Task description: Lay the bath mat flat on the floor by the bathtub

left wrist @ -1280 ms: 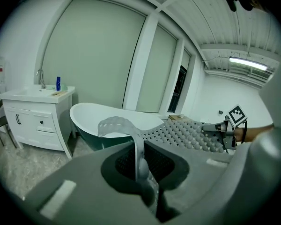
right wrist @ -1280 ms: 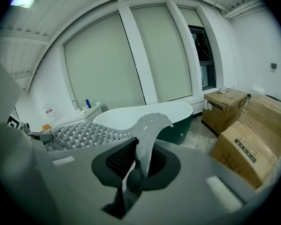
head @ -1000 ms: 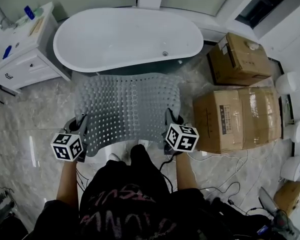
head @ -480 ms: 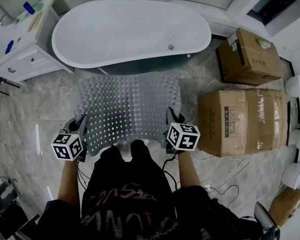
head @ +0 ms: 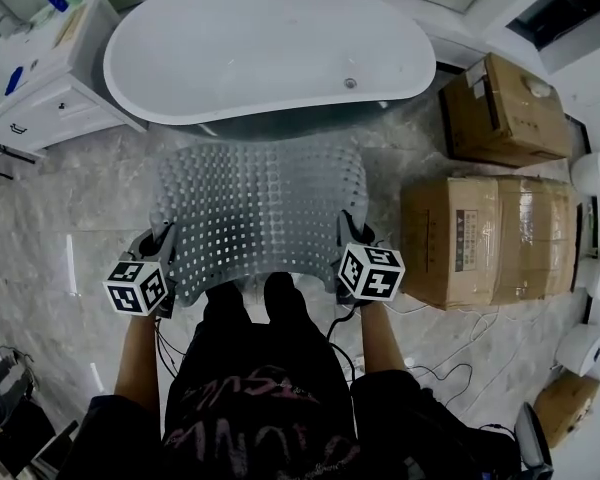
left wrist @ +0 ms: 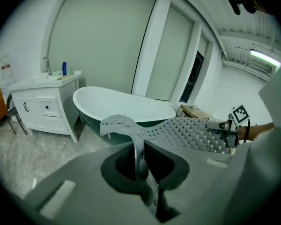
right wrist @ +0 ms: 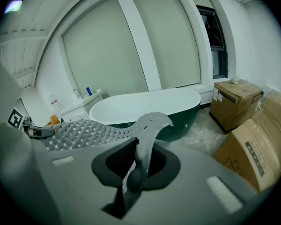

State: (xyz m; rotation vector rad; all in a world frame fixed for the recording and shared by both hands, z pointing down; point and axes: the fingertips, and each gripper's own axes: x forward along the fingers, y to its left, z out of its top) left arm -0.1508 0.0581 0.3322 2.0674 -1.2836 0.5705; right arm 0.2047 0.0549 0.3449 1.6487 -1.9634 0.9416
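Note:
The grey perforated bath mat (head: 260,213) hangs spread out above the marble floor, just in front of the white bathtub (head: 270,53). My left gripper (head: 163,251) is shut on the mat's near left corner, and the right gripper (head: 348,236) is shut on its near right corner. In the left gripper view the mat's edge (left wrist: 126,130) curls up out of the closed jaws of that gripper (left wrist: 140,165). The right gripper view has the other corner (right wrist: 147,125) pinched and folding over that gripper (right wrist: 136,170), with the tub (right wrist: 145,107) beyond.
A white vanity cabinet (head: 40,98) stands left of the tub. Cardboard boxes (head: 485,238) (head: 505,108) sit at the right, close to the mat's right edge. Cables (head: 450,368) lie on the floor behind my right side. The person's legs are just behind the mat.
Both grippers have sunk a little with the mat still held. The mat hangs lower and sits slightly nearer the tub's front in the picture.

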